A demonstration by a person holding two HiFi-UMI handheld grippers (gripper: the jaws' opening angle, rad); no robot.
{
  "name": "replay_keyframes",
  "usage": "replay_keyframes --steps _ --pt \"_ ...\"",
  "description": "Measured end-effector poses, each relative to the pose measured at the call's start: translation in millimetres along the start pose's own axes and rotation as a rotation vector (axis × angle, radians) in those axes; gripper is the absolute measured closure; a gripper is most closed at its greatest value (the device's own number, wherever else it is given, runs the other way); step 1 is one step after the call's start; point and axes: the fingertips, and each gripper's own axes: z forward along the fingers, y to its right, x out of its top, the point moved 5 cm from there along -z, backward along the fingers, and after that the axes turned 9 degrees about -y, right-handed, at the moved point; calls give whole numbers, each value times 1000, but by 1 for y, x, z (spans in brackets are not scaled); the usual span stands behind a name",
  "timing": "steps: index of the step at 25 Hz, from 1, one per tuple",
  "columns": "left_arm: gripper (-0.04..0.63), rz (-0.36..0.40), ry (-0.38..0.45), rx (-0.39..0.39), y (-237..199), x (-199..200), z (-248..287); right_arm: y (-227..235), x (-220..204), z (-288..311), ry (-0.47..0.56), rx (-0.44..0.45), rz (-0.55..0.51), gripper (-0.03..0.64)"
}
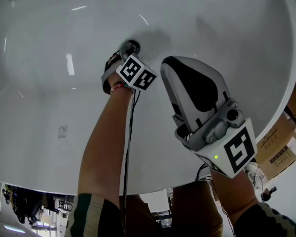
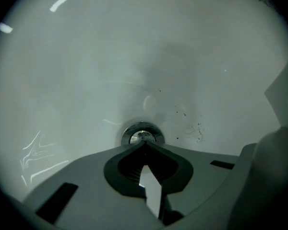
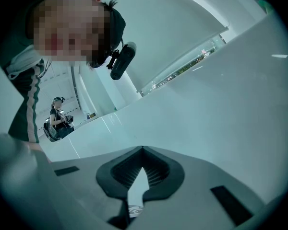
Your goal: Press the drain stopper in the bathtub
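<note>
Left gripper view: left fingers (image 2: 122,164) clenched at stopper (image 2: 140,135); right fingers (image 3: 120,172) clenched, idle. Could skid off if pushed off-centre.

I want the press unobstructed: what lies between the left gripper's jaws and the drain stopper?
Nothing. In the left gripper view the left gripper, jaws shut, reaches the near edge of the drain stopper with no object between; contact is unclear.

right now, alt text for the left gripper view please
The left gripper, jaws closed, points its tips at the near edge of a round chrome drain stopper in a white bathtub. Dark specks dot the tub just right of it.
</note>
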Motion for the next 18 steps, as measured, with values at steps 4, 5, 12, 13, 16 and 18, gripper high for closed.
replay_keyframes --steps 4,5,12,13,16,18 --pt "584 0 6 -2 -1 -1 0 -1 0 2 -1 6 -3 603" --pt "584 -2 11 -5 -1 -1 -1 -1 0 2 -2 8 -4 603" --pt "586 8 21 4 1 -4 -11 0 2 1 2 -1 -11 603" --pt "586 22 18 -2 3 -5 -12 0 3 1 8 0 -11 603" --pt "586 52 16 -12 10 -8 -11 -1 4 1 9 -2 -14 603" --pt "586 47 15 -15 11 -9 -9 -1 5 1 17 -3 -16 603"
